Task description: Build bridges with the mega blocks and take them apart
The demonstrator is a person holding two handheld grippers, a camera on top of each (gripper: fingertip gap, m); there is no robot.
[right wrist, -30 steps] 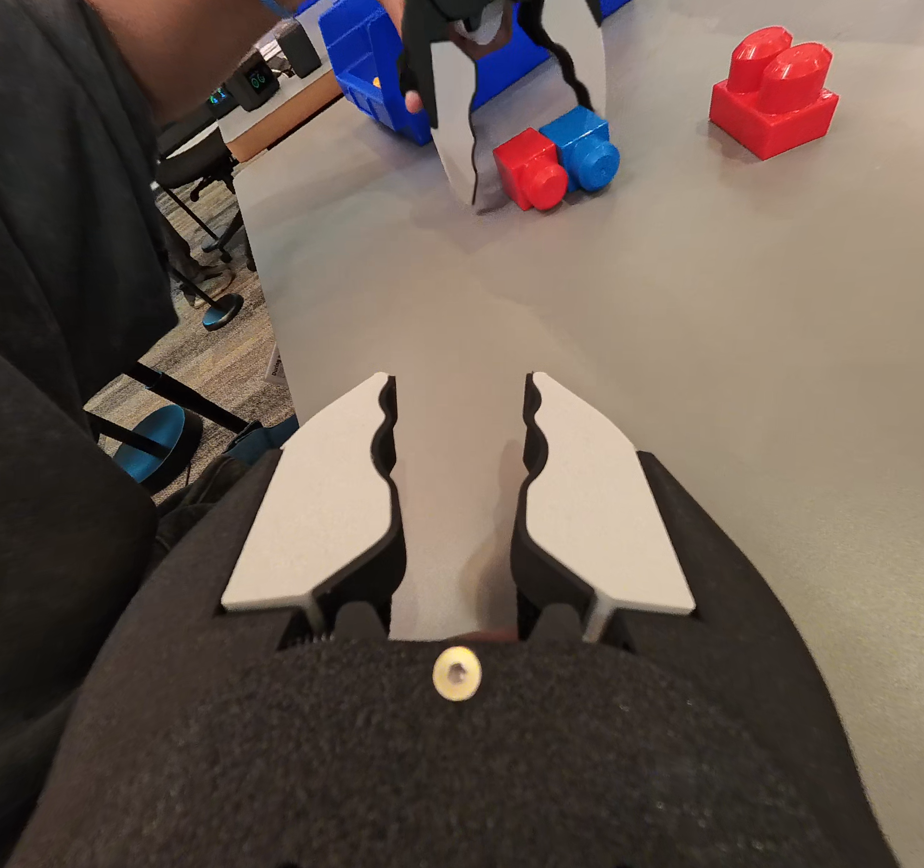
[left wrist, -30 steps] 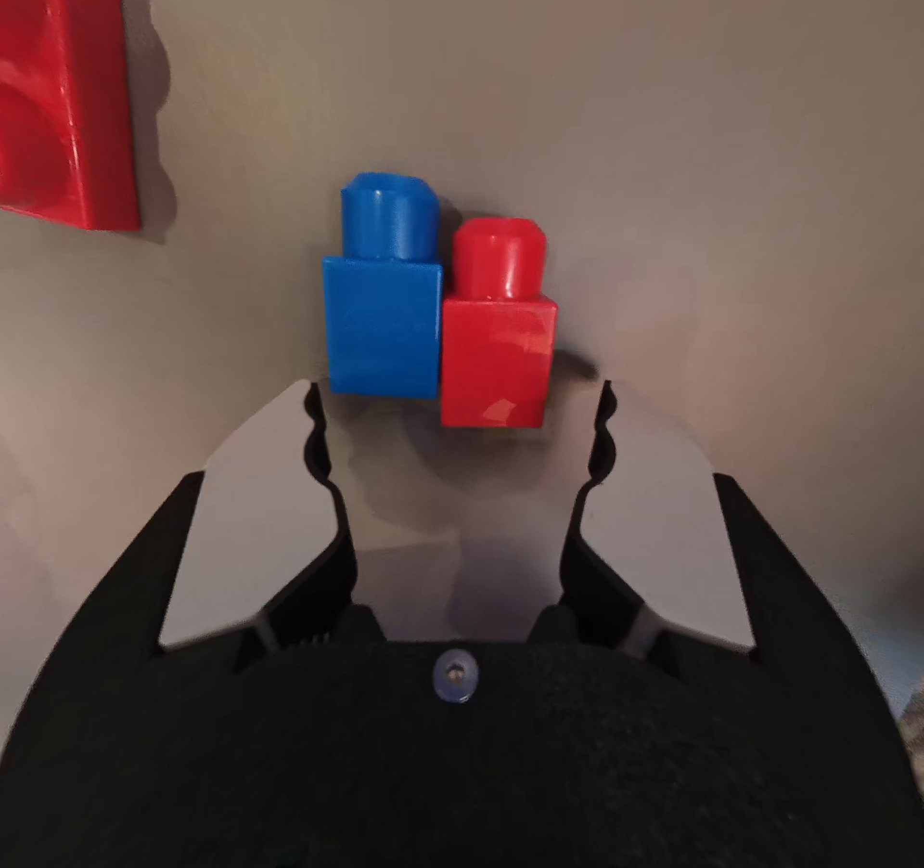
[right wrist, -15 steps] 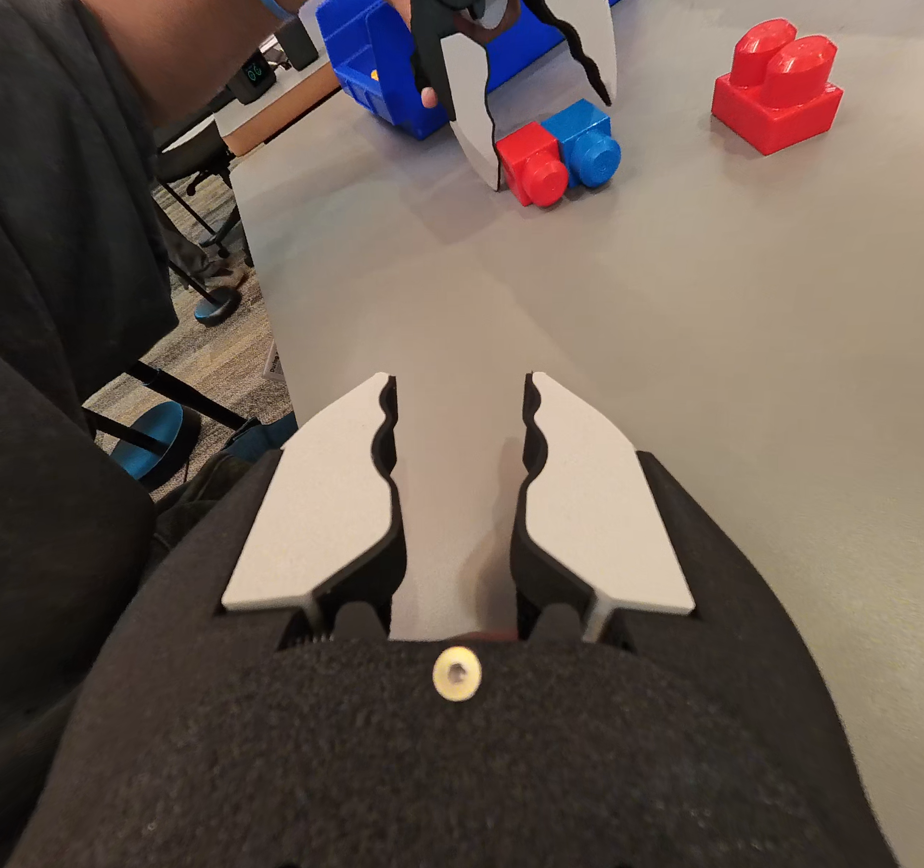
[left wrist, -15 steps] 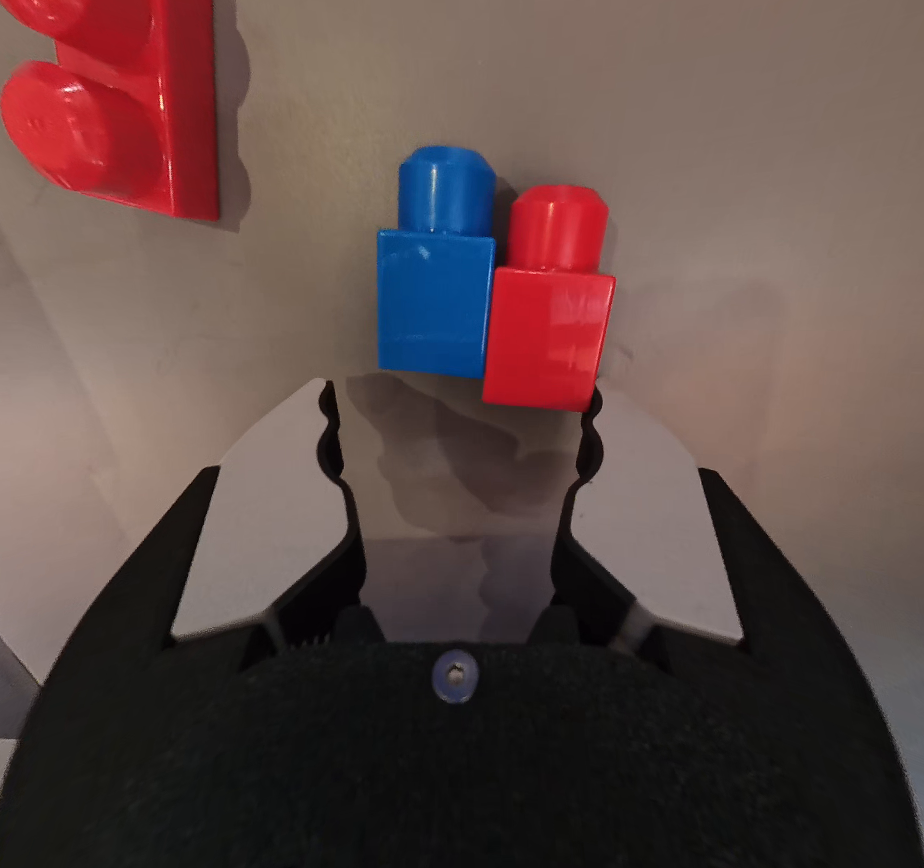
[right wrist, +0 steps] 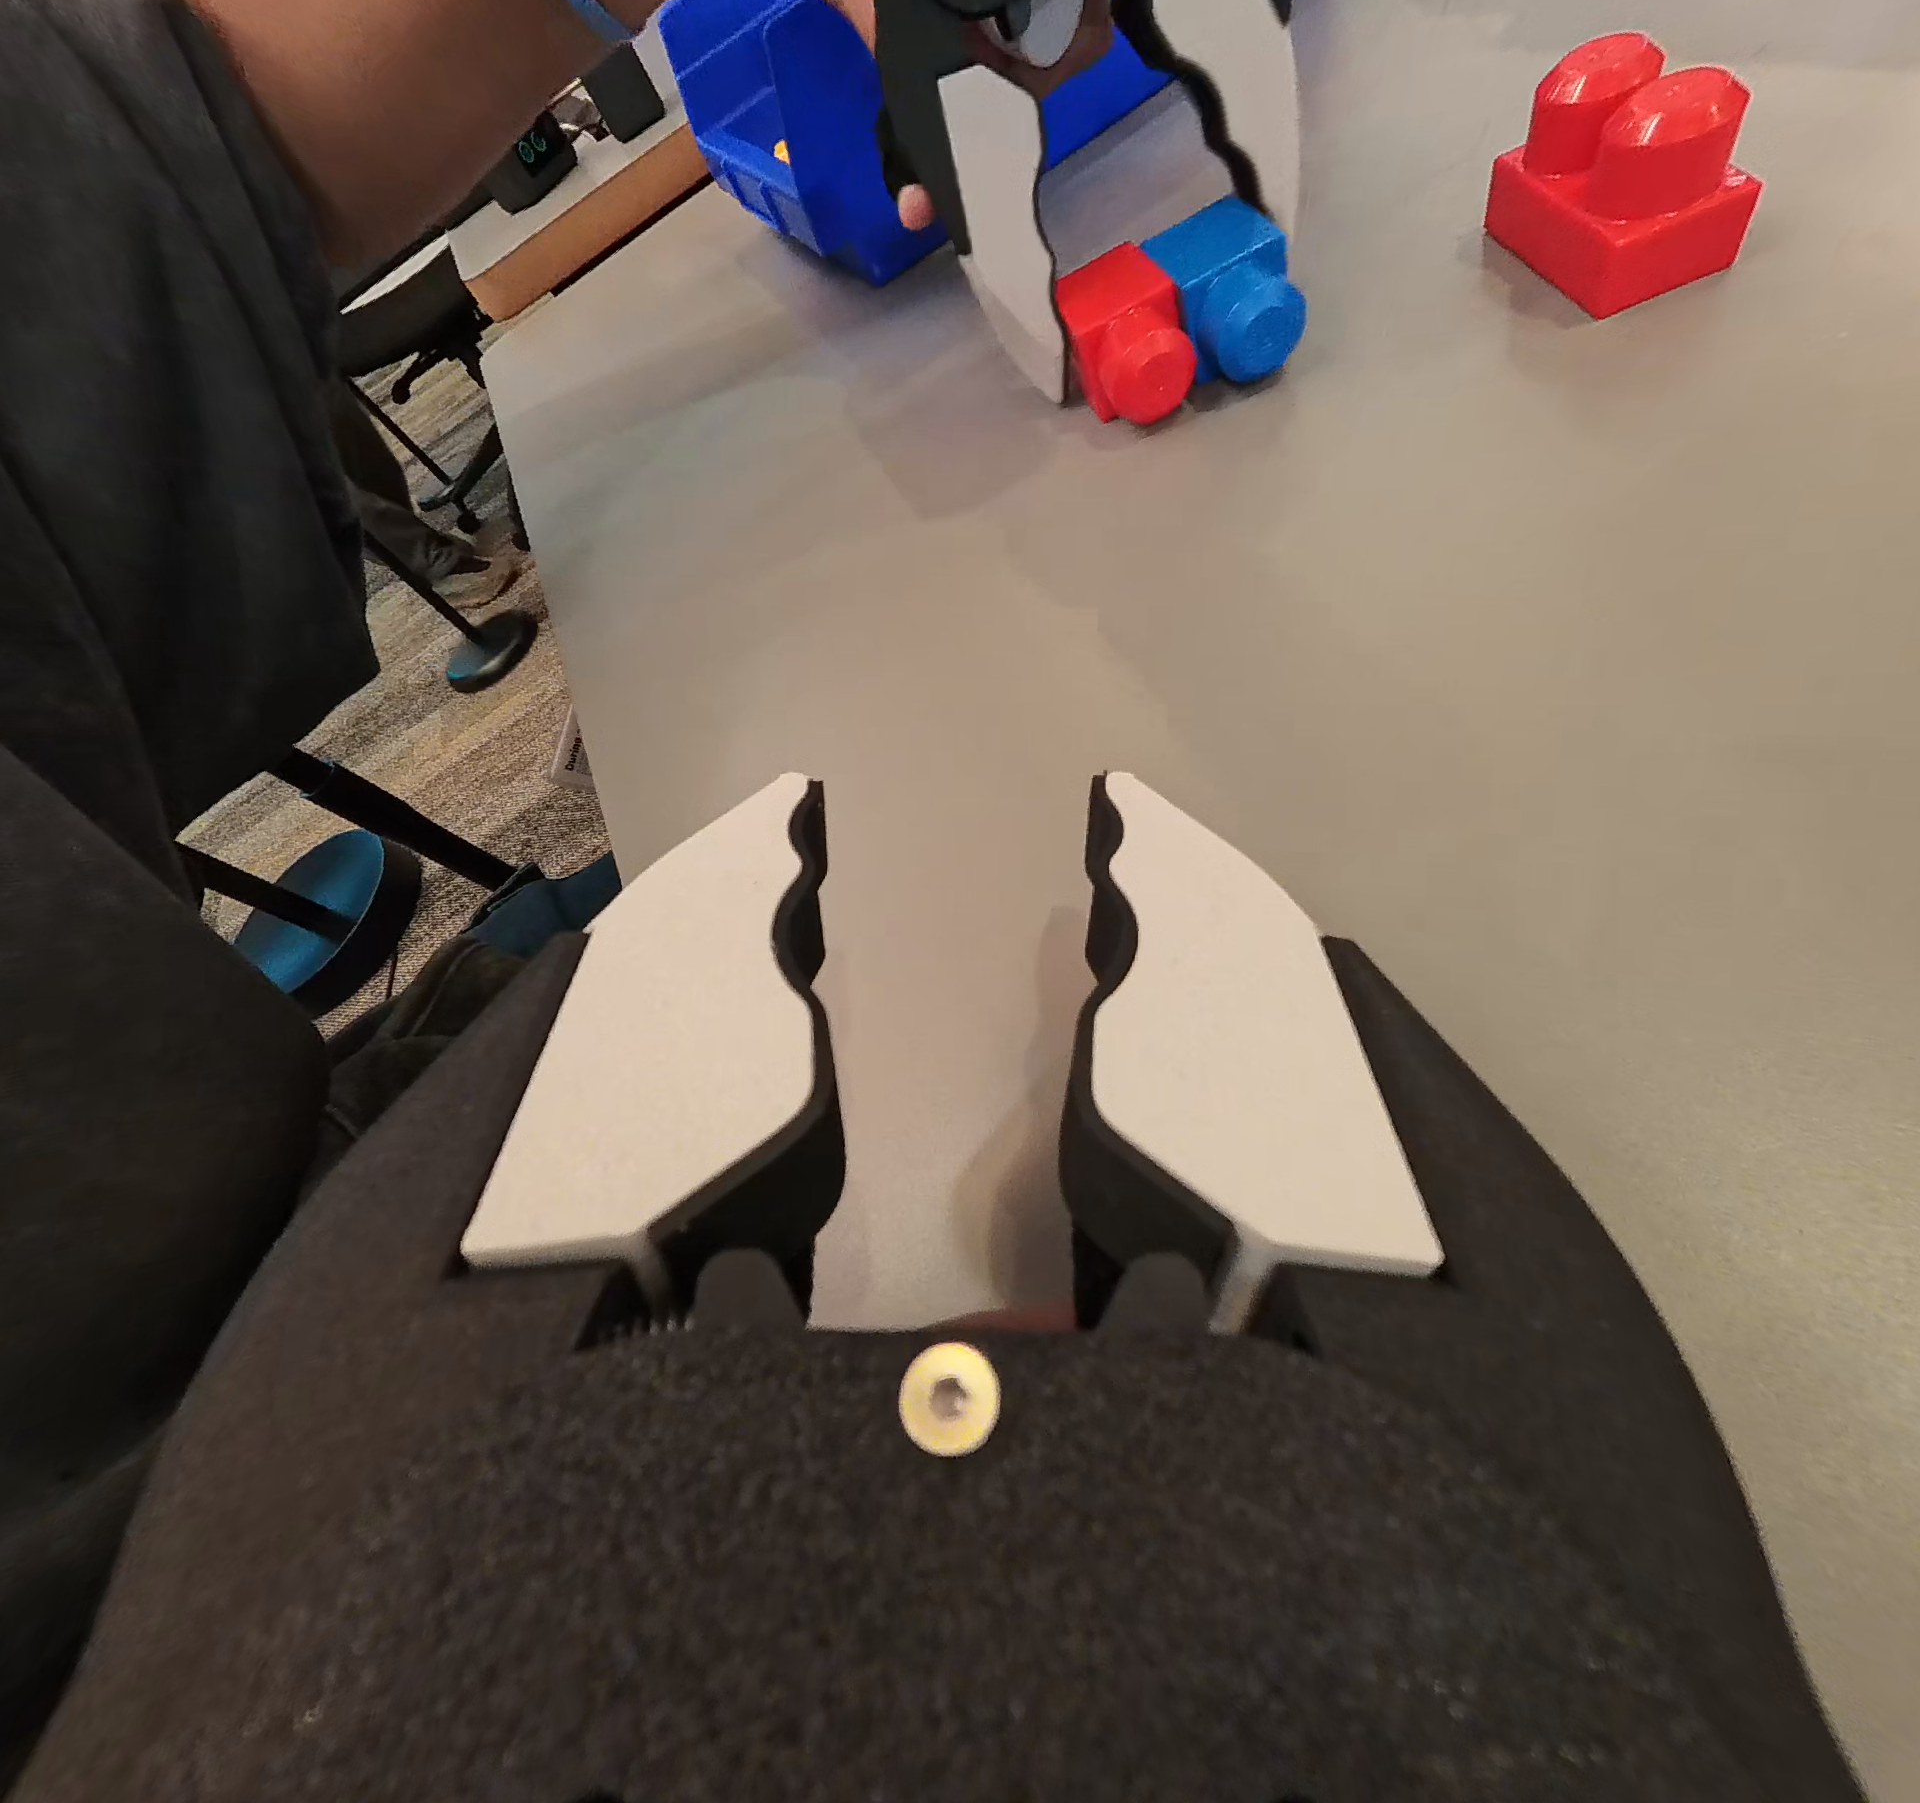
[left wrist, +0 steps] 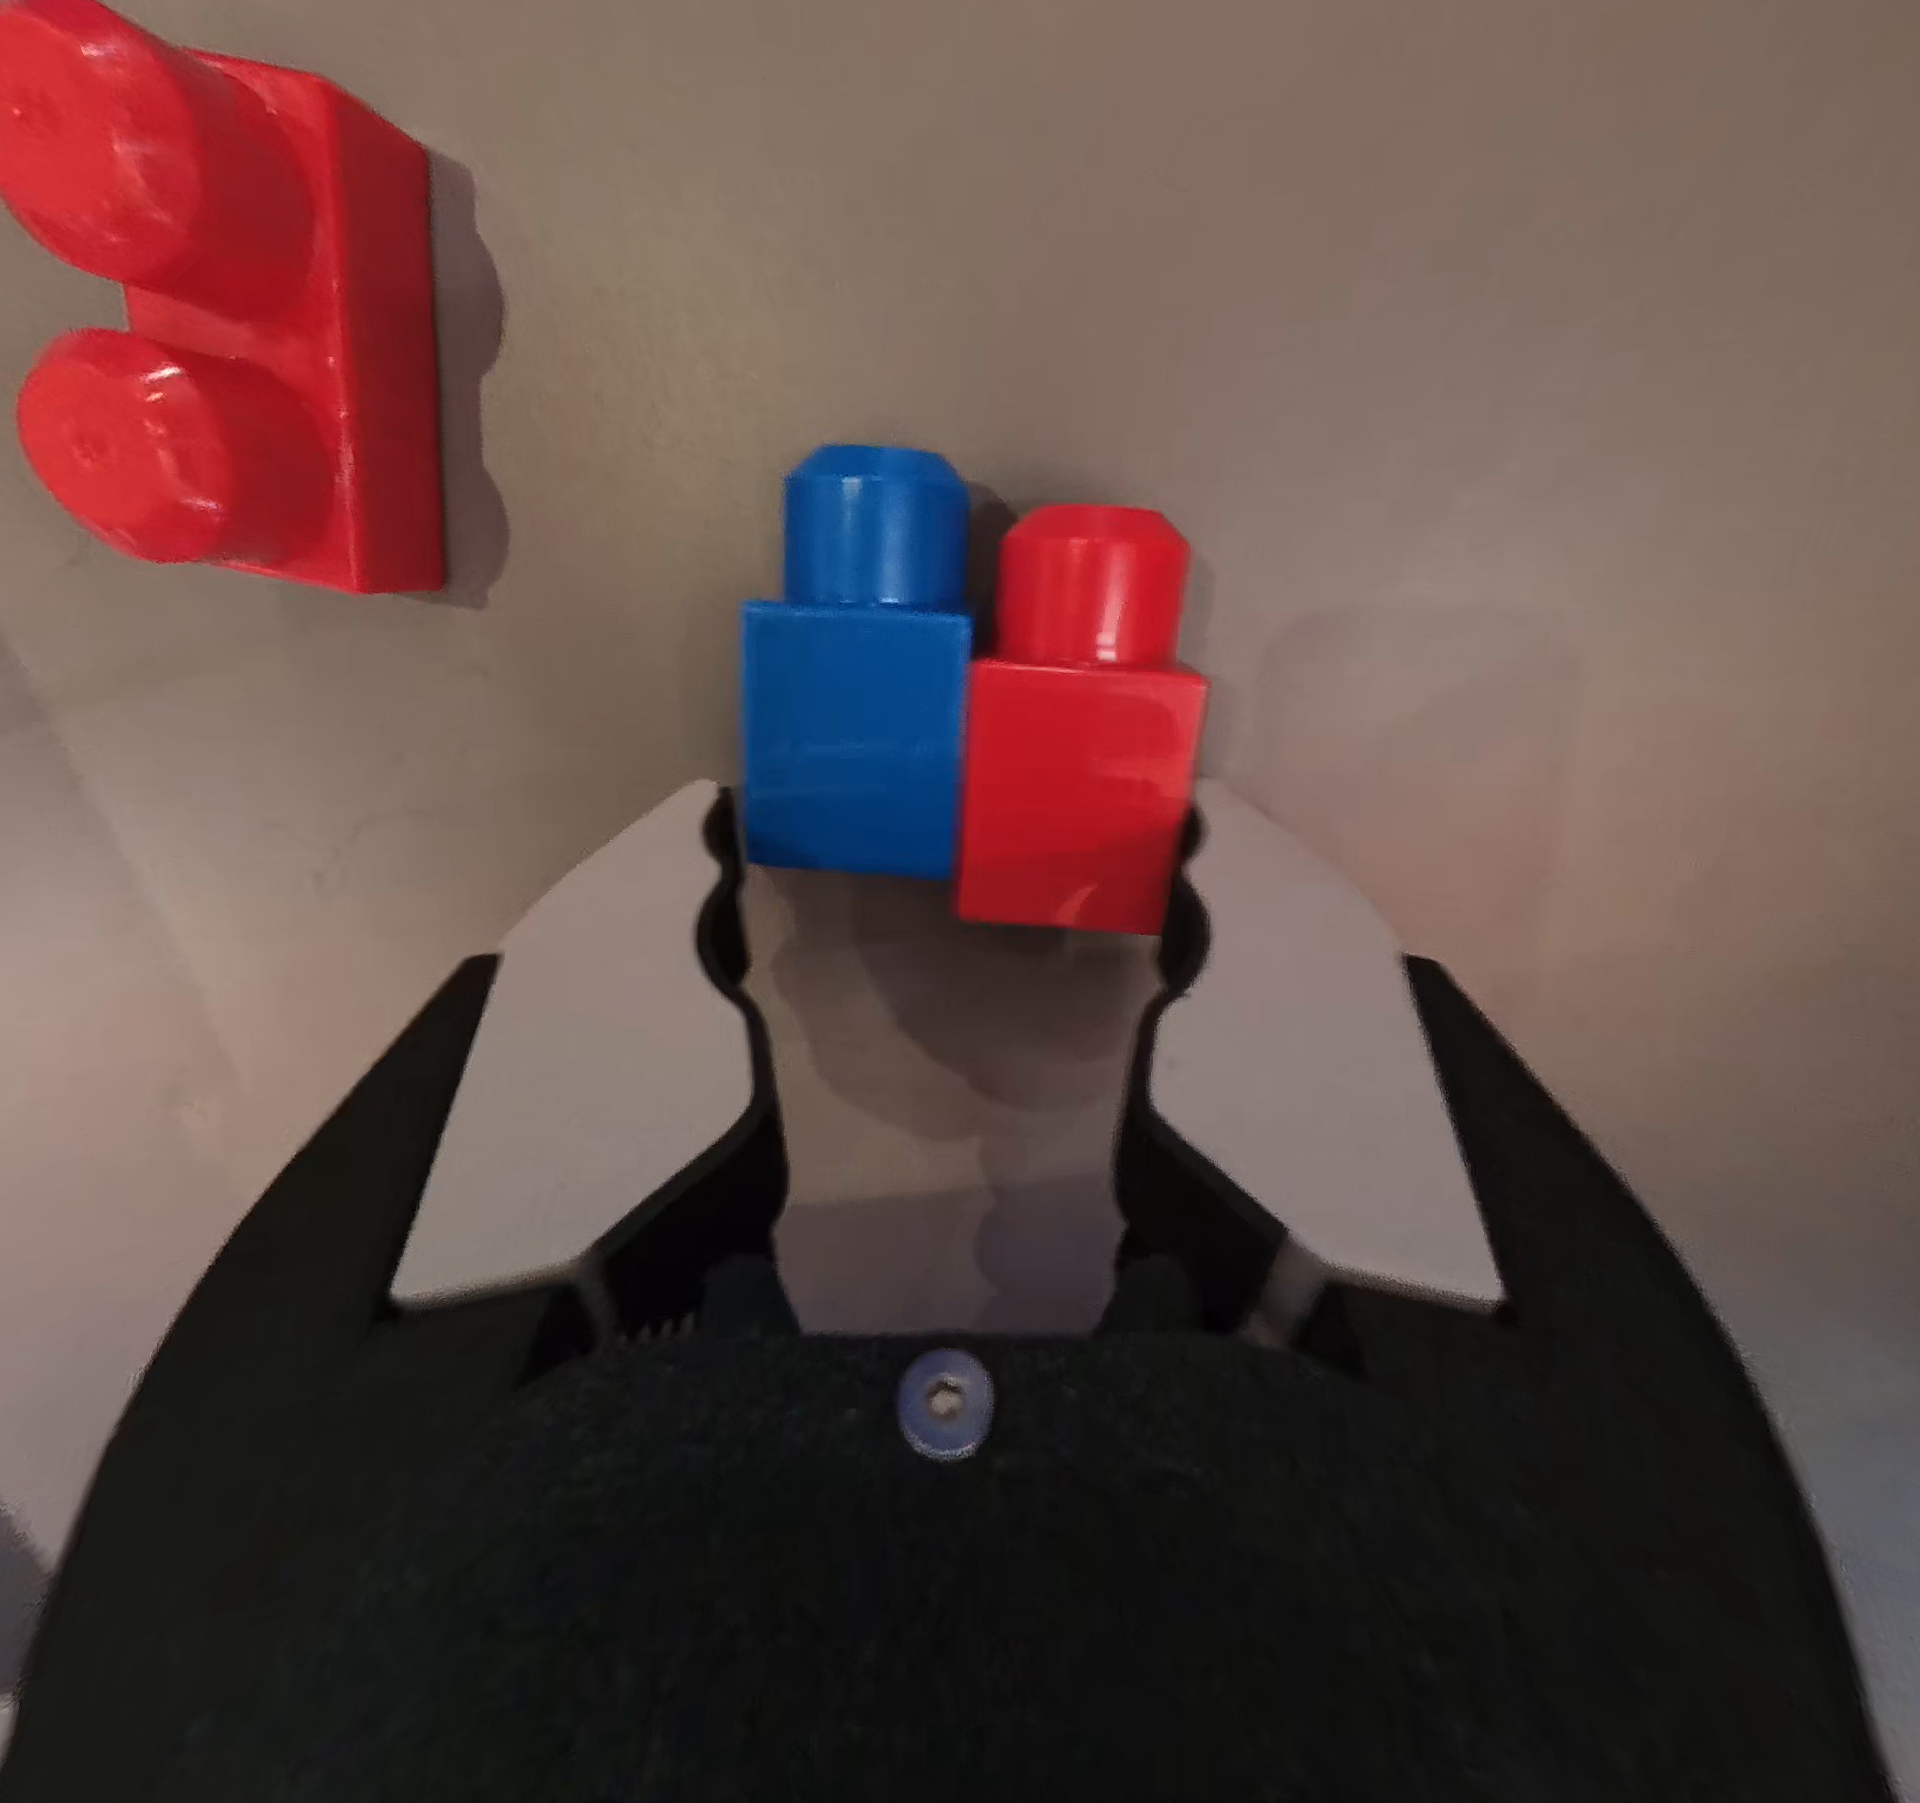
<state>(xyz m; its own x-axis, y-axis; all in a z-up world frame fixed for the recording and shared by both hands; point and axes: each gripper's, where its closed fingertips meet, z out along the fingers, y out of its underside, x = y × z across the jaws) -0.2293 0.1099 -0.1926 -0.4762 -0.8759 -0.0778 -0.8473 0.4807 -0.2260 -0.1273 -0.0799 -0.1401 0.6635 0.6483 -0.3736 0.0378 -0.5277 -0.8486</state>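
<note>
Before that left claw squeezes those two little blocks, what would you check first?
1. Left gripper open: ok.
2. Blue block and red block side by side, touching: ok.
3. Both blocks between the fingers: ok, one finger outside each.
4. Blocks upright: not ok, both lie on their sides on the table.
5. Fingertips down at table level: cannot tell.
6. Right gripper out of the way: ok, open and empty, well short of the blocks.
</note>
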